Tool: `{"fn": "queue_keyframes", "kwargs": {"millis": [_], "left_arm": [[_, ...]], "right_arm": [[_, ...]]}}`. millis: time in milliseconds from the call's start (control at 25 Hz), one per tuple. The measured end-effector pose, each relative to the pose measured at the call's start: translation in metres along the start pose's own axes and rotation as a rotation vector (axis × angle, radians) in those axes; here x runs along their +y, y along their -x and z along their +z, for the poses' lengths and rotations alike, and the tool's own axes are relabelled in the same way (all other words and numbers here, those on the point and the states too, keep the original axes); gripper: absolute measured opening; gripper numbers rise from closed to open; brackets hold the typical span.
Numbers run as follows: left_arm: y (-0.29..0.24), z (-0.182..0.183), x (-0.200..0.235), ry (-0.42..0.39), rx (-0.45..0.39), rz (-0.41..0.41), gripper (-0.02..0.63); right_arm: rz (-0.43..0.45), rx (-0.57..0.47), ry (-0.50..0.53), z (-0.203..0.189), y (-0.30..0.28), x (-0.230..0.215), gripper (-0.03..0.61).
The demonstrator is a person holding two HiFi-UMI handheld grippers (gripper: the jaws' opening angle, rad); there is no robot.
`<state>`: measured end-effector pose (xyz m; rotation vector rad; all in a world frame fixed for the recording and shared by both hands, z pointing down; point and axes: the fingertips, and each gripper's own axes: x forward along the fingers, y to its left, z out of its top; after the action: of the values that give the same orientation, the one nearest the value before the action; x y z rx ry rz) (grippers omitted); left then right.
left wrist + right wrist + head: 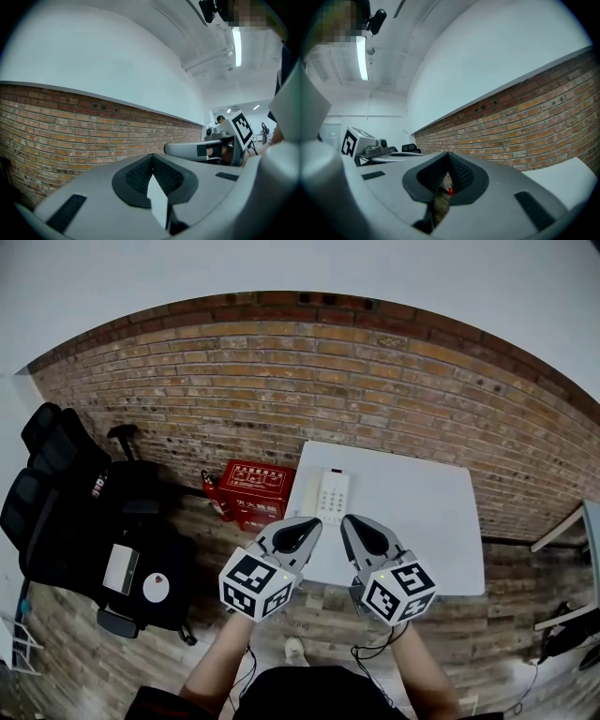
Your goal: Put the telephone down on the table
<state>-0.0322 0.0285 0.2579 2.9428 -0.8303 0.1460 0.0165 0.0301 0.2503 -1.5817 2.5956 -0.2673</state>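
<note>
We are looking at a brick wall (309, 381) running below a white wall (300, 268). A red box (253, 487) is sitting on the wooden floor (309, 615) at the foot of the brick wall, and a small red fire extinguisher (215, 498) is standing just beside it. A black chair (52, 484) and a black bag (141, 563) are resting farther out from the brick wall. A ceiling light (236, 46) is glowing high above it.

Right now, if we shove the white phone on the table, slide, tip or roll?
The telephone lies flat and looks boxy, so it likely slides, not rolls or tips. Its shell looks like smooth hard plastic: probably stiff, maybe slippery. It sits near the left edge of the table, so a leftward push might drop it.
</note>
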Motion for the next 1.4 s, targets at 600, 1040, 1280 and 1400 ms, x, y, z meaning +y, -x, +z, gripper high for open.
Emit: {"fn": "queue_keyframes", "kwargs": {"millis": [600, 1040, 1280, 1400], "left_arm": [[0.013, 0.005, -0.085, -0.028, -0.012, 0.019, 0.009], [0.024, -0.003, -0.137, -0.033, -0.001, 0.064, 0.009], [0.032, -0.004, -0.148, -0.02, -0.026, 0.103, 0.009], [0.031, -0.005, -0.154, -0.02, -0.027, 0.105, 0.008]], "right_arm": [[0.005, -0.023, 0.009, 0.005, 0.084, 0.008, 0.012], [0.039, -0.023, 0.001, -0.001, 0.135, 0.015, 0.014], [0.057, -0.022, 0.007, -0.006, 0.153, 0.02, 0.012], [0.061, -0.017, 0.017, -0.006, 0.158, 0.019, 0.012]]}}
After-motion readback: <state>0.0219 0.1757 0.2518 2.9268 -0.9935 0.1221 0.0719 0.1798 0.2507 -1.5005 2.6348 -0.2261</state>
